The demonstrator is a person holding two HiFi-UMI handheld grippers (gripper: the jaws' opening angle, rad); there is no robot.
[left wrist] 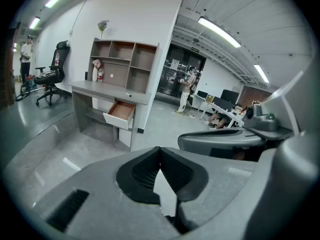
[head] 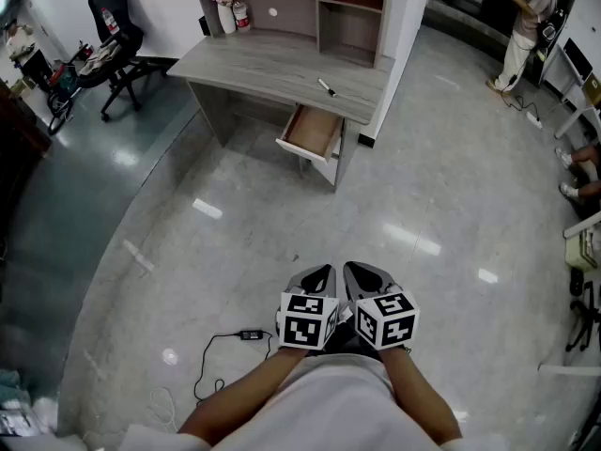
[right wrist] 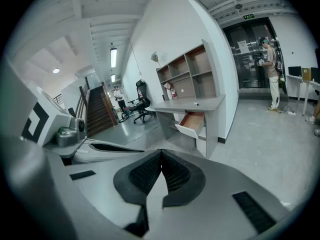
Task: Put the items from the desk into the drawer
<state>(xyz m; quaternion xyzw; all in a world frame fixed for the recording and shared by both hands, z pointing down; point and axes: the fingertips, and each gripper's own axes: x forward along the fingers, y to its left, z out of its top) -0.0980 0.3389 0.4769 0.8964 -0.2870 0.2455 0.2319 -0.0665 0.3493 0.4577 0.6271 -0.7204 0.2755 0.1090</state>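
A grey wooden desk (head: 272, 64) stands far ahead across the floor, its drawer (head: 315, 132) pulled open and showing a bare brown bottom. One small dark-handled item (head: 326, 86) lies on the desktop near the right end. Close to my body, well short of the desk, my left gripper (head: 322, 272) and right gripper (head: 354, 271) hang side by side. Both are shut with nothing between the jaws. The left gripper view shows its shut left gripper (left wrist: 160, 150) with the desk (left wrist: 107, 90) and drawer (left wrist: 121, 111) beyond. Past the shut right gripper (right wrist: 161, 154), the drawer (right wrist: 192, 121) and the item (right wrist: 198, 104) show.
A shelf hutch (head: 291, 3) on the desk holds a flower vase (head: 224, 12) and a red bottle (head: 241, 14). An office chair (head: 113, 40) stands at the left. A power adapter with cable (head: 250, 334) lies on the floor. A person (head: 526, 26) stands far right.
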